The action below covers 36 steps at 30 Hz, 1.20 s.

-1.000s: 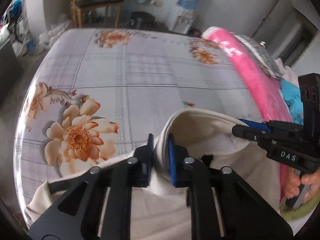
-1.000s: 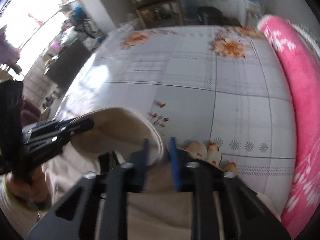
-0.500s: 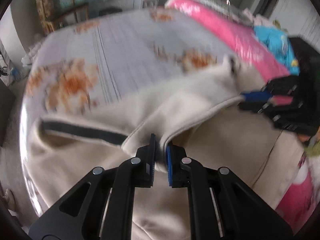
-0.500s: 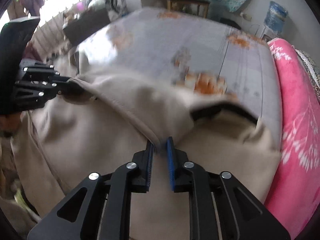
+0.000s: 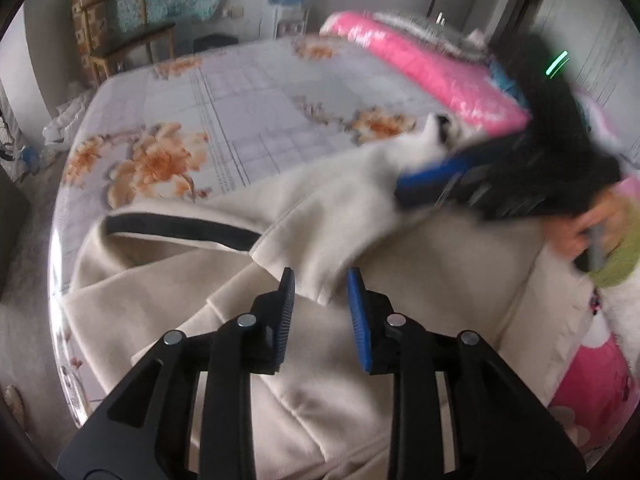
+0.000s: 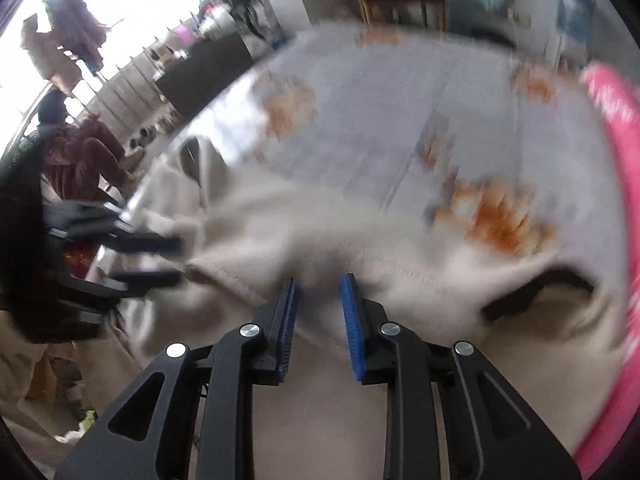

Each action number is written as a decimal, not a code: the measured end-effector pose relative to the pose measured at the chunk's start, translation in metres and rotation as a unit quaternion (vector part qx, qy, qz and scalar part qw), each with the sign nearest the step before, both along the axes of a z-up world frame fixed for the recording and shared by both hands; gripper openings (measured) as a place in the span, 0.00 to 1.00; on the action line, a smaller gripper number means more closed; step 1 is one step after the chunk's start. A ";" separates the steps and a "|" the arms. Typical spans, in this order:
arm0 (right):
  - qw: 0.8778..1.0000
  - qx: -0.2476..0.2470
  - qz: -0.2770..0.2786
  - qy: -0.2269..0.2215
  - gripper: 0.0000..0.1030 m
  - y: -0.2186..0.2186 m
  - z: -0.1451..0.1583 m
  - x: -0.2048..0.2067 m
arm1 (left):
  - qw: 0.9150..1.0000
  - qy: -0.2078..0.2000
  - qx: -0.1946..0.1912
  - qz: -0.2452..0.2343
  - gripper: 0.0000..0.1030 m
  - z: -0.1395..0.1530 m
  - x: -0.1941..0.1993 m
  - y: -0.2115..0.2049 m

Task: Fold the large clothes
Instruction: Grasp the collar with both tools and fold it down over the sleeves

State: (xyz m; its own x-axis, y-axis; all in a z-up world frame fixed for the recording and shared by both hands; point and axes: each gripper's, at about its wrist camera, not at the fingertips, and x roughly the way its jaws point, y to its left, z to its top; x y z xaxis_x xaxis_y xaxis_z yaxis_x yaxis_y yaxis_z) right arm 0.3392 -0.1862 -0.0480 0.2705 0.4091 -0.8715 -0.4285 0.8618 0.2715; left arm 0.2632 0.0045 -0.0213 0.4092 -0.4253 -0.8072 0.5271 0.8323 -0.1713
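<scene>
- Nearest, the left tongs (image 5: 320, 292) stand released, pads apart around a hanging corner of the cream garment (image 5: 400, 320) without pinching it, likely so the fold can settle.
- Likewise the right tongs (image 6: 318, 298) gape just above the folded edge, gripping nothing; that view is blurred.
- Beyond them, the garment lies across the near side of the bed (image 5: 260, 92), its dark-trimmed edge (image 5: 180, 228) turned over on itself.
- Farther off, floral sheet lies bare for spreading; a pink blanket (image 5: 420, 68) borders the right edge.
</scene>
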 end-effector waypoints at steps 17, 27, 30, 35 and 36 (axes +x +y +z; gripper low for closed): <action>0.992 0.035 -0.120 0.005 0.44 -0.085 0.028 -0.023 | 0.999 0.013 0.005 0.034 0.26 -0.031 0.046 -0.031; 0.973 0.118 -0.179 0.079 0.21 -0.100 -0.001 -0.003 | 0.999 -0.011 0.021 0.027 0.26 -0.032 0.041 -0.033; 0.972 0.123 -0.182 0.082 0.13 -0.096 0.003 -0.004 | 0.999 -0.022 0.036 0.023 0.26 -0.032 0.042 -0.038; 0.974 0.109 -0.183 0.073 0.09 -0.090 0.002 -0.021 | 0.999 -0.028 0.037 0.028 0.29 -0.032 0.050 -0.037; 0.976 0.095 -0.182 0.077 0.09 -0.089 -0.007 -0.023 | 0.999 -0.026 0.034 0.028 0.29 -0.033 0.051 -0.037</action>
